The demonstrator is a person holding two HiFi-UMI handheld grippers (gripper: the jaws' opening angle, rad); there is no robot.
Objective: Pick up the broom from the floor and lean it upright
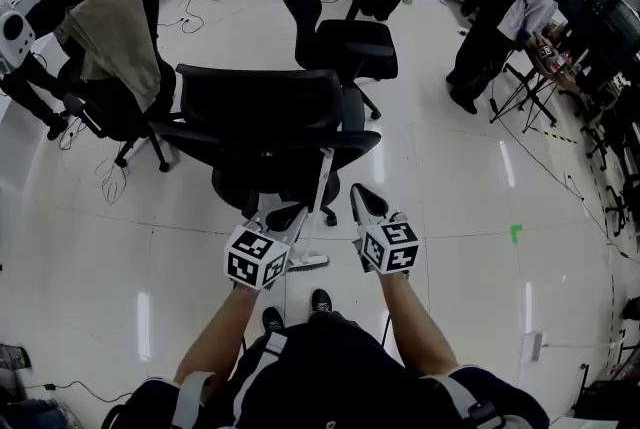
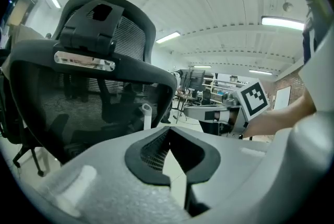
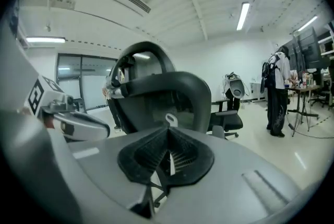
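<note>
The broom (image 1: 319, 200) stands upright with its white handle leaning on the seat edge of a black mesh office chair (image 1: 262, 107); its head rests on the floor by my feet. The handle's looped tip (image 2: 146, 113) shows in front of the chair back, and the same tip (image 3: 170, 119) appears in the right gripper view. My left gripper (image 1: 283, 214) is just left of the handle and clear of it, jaws together, nothing between them. My right gripper (image 1: 362, 195) hovers right of the handle, shut and empty.
A chair draped with a beige jacket (image 1: 115, 37) stands at the left, another black chair (image 1: 335, 37) behind. A person (image 1: 510, 17) stands at a desk far right. Loose cables (image 1: 108, 179) lie on the glossy floor; a green tape mark (image 1: 516, 233) is at the right.
</note>
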